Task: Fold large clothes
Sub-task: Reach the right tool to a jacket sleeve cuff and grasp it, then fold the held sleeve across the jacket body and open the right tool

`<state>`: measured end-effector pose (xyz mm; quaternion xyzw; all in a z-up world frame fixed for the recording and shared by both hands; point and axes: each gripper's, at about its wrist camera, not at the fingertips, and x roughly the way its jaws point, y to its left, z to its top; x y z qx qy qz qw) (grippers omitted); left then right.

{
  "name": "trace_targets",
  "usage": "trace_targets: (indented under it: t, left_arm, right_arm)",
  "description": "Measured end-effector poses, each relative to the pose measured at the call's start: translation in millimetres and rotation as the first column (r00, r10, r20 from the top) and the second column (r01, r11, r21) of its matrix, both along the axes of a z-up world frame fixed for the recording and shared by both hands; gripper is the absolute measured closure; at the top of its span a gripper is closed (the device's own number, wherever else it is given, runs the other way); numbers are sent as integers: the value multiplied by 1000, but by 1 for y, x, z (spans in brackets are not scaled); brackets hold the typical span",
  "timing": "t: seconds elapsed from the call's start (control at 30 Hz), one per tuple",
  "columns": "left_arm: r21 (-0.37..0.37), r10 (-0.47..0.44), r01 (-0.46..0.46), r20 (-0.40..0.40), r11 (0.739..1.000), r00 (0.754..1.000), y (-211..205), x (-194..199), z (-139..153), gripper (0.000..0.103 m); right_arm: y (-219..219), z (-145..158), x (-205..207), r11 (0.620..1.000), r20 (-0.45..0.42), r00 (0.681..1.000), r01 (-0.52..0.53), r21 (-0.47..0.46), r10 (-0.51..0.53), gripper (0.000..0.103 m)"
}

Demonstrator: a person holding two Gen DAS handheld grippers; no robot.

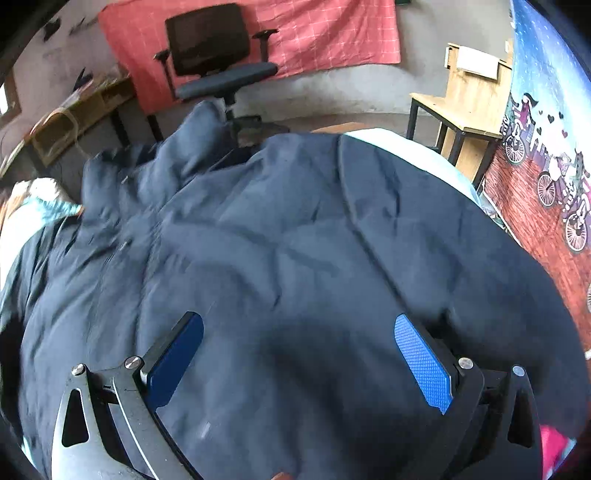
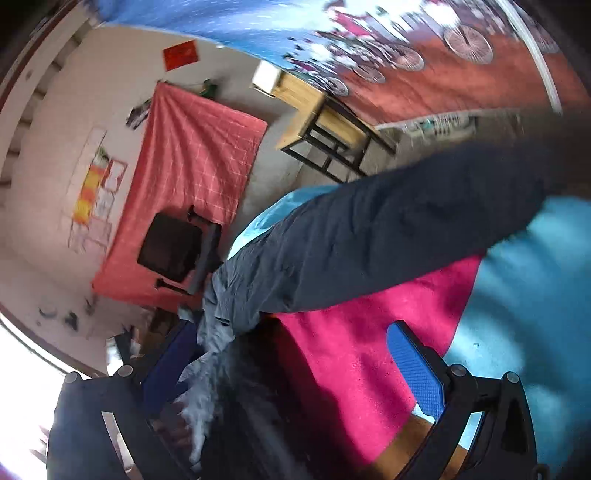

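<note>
A large dark navy jacket (image 1: 288, 236) lies spread over the table and fills most of the left wrist view. My left gripper (image 1: 299, 328) hovers just above it with its blue pads (image 1: 421, 358) wide apart and nothing between them. In the right wrist view a navy sleeve or edge of the jacket (image 2: 369, 236) stretches across, its crumpled end (image 2: 218, 332) hanging by my right gripper (image 2: 291, 343). That gripper's jaws are wide apart; the cloth brushes the left finger (image 2: 170, 354) but is not pinched.
A pink cloth (image 2: 354, 332) and a turquoise cloth (image 2: 532, 295) lie under the jacket. A black office chair (image 1: 218, 59) and a red hanging sheet (image 1: 332, 33) stand behind. A wooden side table (image 1: 469, 107) stands at the right by a bicycle-print wall hanging (image 1: 546, 177).
</note>
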<state>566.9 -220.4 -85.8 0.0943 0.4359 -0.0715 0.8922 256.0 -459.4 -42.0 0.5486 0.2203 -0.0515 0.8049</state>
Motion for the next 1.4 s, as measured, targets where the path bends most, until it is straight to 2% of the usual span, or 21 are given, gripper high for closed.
trace_targets:
  t: [0.1, 0.2, 0.3, 0.43, 0.5, 0.57, 0.6, 0.63, 0.67, 0.7, 0.73, 0.77, 0.87, 0.97, 1.0, 1.07, 1.1, 1.17, 1.2, 1.3, 1.4]
  left_arm:
    - [-4, -30, 30, -54, 1000, 998, -10, 20, -21, 1]
    - [5, -31, 32, -131, 999, 991, -10, 31, -44, 1]
    - [-19, -33, 31, -121, 999, 992, -3, 31, -49, 1]
    - [-63, -43, 35, -130, 997, 991, 12, 31, -43, 1]
    - [-115, -67, 50, -144, 992, 987, 26, 24, -32, 1]
    - [-88, -59, 44, -178, 995, 982, 40, 13, -25, 1]
    - [-87, -85, 68, -203, 994, 975, 48, 6, -20, 1]
    - [-88, -103, 86, -205, 992, 973, 56, -3, -12, 1]
    - [-84, -108, 93, -200, 992, 974, 66, -13, -6, 1]
    - [-95, -125, 108, -196, 990, 973, 80, -23, 1, 1]
    - [-105, -133, 115, -189, 988, 973, 89, -36, 7, 1]
    - [-106, -124, 105, -182, 989, 975, 104, -44, 13, 1]
    - [-118, -86, 66, -170, 991, 982, 148, -66, 25, 1]
    - [-109, -26, 10, -146, 994, 989, 189, -85, 34, 1]
    - [-103, 7, -20, -127, 994, 992, 204, -89, 38, 1]
    - [-107, 64, -75, -101, 991, 993, 218, -96, 47, 1]
    - [-112, 91, -101, -90, 989, 992, 231, -100, 50, 1]
    - [-120, 135, -143, -70, 982, 988, 252, -106, 56, 1]
    - [-117, 161, -167, -59, 979, 985, 264, -109, 60, 1]
    - [-133, 222, -223, -25, 966, 975, 295, -122, 73, 1]
    - [-133, 274, -269, 20, 954, 962, 322, -129, 85, 1]
  right_arm:
    - [-16, -12, -4, 995, 24, 998, 51, 86, -53, 0]
    - [-29, -20, -1, 983, -5, 993, 114, 145, -115, 0]
    - [-42, -25, 4, 958, -51, 978, 209, 195, -203, 0]
    - [-46, -24, 9, 930, -111, 948, 316, 190, -299, 1]
    - [-49, -24, 11, 914, -155, 929, 361, 185, -335, 6]
    - [-53, -26, 14, 905, -193, 915, 388, 175, -355, 31]
    - [-57, -28, 18, 907, -192, 916, 383, 172, -351, 33]
    - [-58, -27, 20, 911, -197, 916, 381, 159, -349, 37]
    - [-59, -25, 22, 914, -209, 912, 383, 132, -352, 52]
    - [-61, -22, 24, 919, -221, 909, 382, 95, -355, 60]
    - [-62, -15, 26, 926, -220, 908, 374, 48, -356, 76]
    - [-62, -5, 29, 933, -209, 912, 359, -6, -352, 85]
    - [-50, 39, 41, 934, -143, 932, 307, -181, -334, 92]
    - [-18, 97, 60, 899, -38, 960, 245, -364, -277, 93]
    - [3, 124, 69, 869, 11, 973, 212, -448, -232, 93]
    - [42, 159, 84, 809, 72, 986, 162, -565, -147, 94]
    - [68, 177, 93, 759, 97, 991, 132, -638, -91, 94]
    - [132, 204, 114, 624, 117, 993, 71, -778, 33, 94]
    - [164, 211, 125, 561, 112, 989, 37, -827, 99, 94]
    - [250, 212, 148, 424, 65, 963, -54, -904, 261, 94]
    - [324, 199, 165, 334, -17, 922, -158, -929, 388, 94]
